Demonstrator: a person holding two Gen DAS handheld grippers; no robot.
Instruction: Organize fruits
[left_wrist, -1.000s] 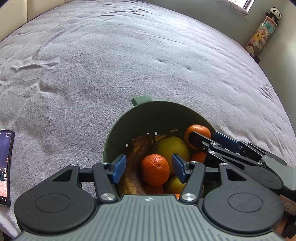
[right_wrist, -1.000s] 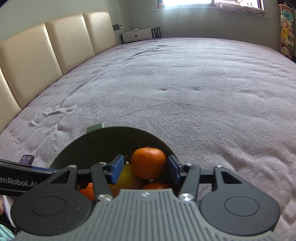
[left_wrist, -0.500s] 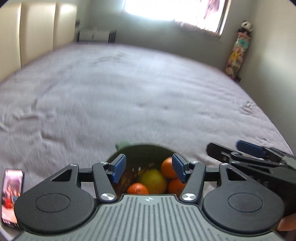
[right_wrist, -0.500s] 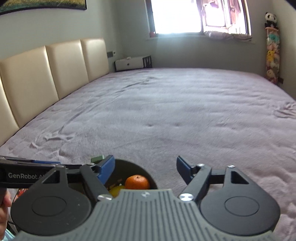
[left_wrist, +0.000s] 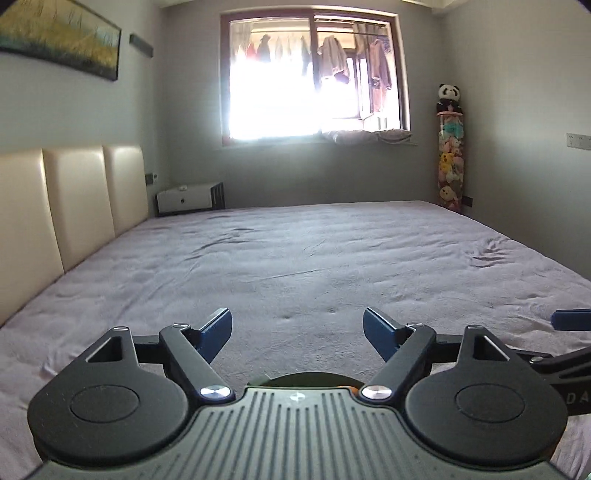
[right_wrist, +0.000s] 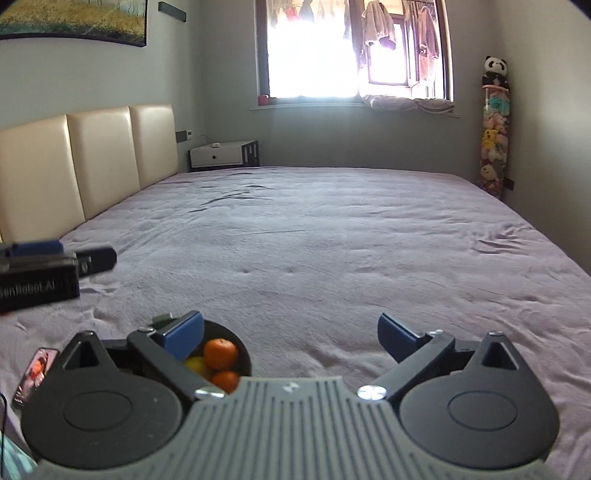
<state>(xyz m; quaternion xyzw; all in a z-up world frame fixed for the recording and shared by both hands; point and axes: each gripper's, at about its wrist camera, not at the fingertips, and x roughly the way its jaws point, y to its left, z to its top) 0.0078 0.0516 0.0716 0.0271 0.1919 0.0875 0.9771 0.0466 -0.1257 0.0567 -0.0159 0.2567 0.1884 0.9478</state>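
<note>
A green bowl (right_wrist: 242, 354) sits on the bed, low in the right wrist view, partly hidden behind my gripper body. It holds mandarins (right_wrist: 220, 353) and a yellow fruit (right_wrist: 195, 364). My right gripper (right_wrist: 290, 332) is open and empty, raised above and to the right of the bowl. My left gripper (left_wrist: 297, 330) is open and empty, raised and level over the bed; only a sliver of the bowl rim (left_wrist: 306, 378) shows beneath it. The left gripper also shows at the left edge of the right wrist view (right_wrist: 55, 264).
A wide bed with a purple-grey cover (right_wrist: 332, 258) fills both views. A cream padded headboard (right_wrist: 92, 162) runs along the left. A phone (right_wrist: 35, 371) lies on the bed left of the bowl. A white nightstand (right_wrist: 221, 155) and a plush-toy column (right_wrist: 493, 129) stand by the far wall.
Both grippers lifted up and back from the bowl and tilted level. The right gripper released the mandarin into the bowl and opened wide; the left opened wider.
</note>
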